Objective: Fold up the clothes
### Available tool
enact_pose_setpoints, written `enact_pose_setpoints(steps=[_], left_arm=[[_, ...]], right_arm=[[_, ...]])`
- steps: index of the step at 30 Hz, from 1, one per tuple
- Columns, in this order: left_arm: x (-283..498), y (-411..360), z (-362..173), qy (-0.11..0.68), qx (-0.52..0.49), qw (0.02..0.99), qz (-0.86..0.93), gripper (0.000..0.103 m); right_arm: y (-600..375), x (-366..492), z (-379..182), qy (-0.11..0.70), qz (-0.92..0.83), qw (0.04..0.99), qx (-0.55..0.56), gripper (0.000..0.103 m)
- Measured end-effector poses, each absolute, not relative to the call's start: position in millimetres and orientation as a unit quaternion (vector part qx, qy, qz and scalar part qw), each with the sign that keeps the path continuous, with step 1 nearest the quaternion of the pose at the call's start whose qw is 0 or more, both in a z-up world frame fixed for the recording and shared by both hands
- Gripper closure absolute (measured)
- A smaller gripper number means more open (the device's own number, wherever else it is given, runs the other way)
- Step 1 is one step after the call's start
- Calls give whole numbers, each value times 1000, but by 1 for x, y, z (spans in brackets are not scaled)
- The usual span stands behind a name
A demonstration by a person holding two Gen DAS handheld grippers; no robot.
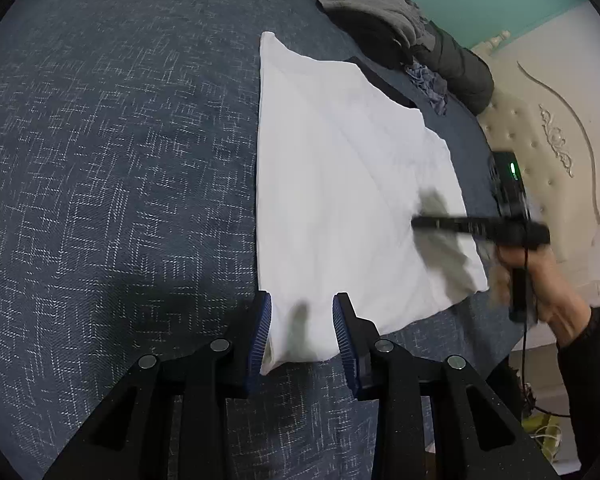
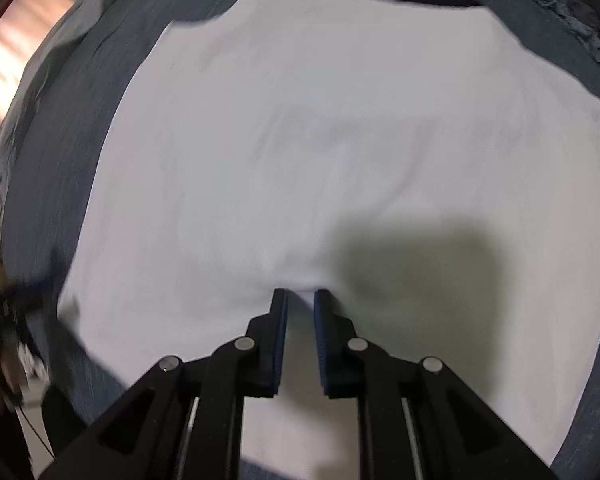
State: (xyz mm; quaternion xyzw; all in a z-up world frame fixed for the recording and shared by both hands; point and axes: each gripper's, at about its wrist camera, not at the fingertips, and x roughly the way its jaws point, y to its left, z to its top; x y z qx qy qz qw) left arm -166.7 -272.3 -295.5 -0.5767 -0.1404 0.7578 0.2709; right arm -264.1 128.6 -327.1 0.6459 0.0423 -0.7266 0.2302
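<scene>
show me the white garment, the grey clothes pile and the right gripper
white garment (image 1: 340,184): left wrist view, middle of the flat cloth.
grey clothes pile (image 1: 364,4): left wrist view, top of the heap.
right gripper (image 2: 301,294): right wrist view, midway between fingertips.

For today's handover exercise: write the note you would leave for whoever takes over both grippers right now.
Left gripper: open, its fingers either side of the near corner of the white garment.
Right gripper: jaws narrow over the middle of the cloth; whether it pinches cloth is unclear.
The garment lies partly folded on the dark blue bedspread.
More clothes lie heaped at the far edge.
Left: finish this fold, then the heap.
</scene>
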Motion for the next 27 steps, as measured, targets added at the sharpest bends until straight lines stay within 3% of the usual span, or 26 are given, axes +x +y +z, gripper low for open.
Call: enact_pose_setpoints(steps=[12, 27], left_arm=[[-174, -276, -308, -145, -587, 270, 749, 67], [-168, -267, -293, -157, -586, 258, 752, 62]], right_arm=[[131, -342, -305, -5, -769, 206, 605, 90], [167, -182, -326, 45, -715, 255, 649, 90]])
